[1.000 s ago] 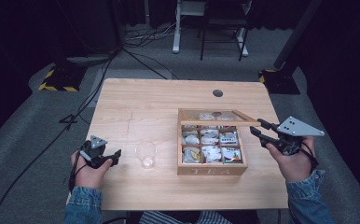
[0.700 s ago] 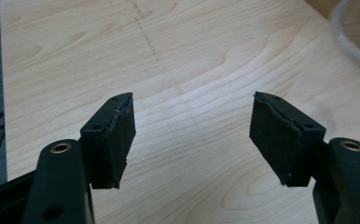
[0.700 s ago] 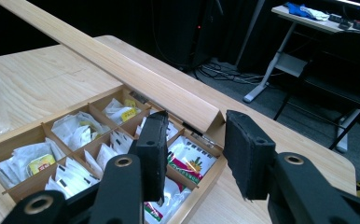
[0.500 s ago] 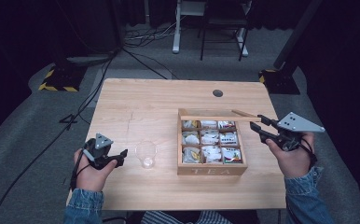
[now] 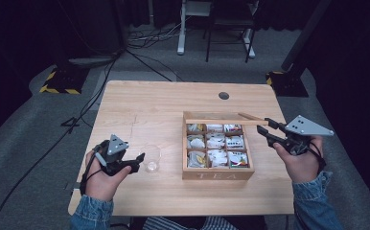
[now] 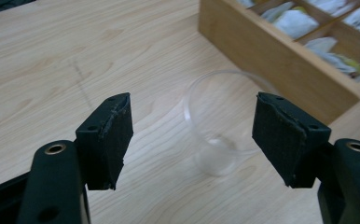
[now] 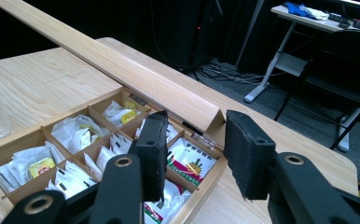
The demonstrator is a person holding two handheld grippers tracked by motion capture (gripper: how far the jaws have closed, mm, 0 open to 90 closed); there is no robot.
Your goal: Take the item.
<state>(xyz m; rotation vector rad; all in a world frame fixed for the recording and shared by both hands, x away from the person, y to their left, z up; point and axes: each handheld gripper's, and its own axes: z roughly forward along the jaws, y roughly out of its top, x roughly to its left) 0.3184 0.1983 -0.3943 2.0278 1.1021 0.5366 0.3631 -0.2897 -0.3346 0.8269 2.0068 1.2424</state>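
Lab/studio recording space: dark curtained walls, grey carpet floor (image 5: 39,124), black cables (image 5: 125,50) trailing across it, yellow-black hazard-striped stand base (image 5: 58,86), white-legged desk (image 5: 212,28) behind the light wooden bench (image 5: 159,105).

lettering on the wooden box

the word "tea" is seen in pale capitals on the front wall of the wooden tea box (image 5: 217,175), in the high view. printed labels are carried by the tea bag packets (image 7: 187,161) inside its compartments in the right gripper view, but their print is too small and blurred to be read.
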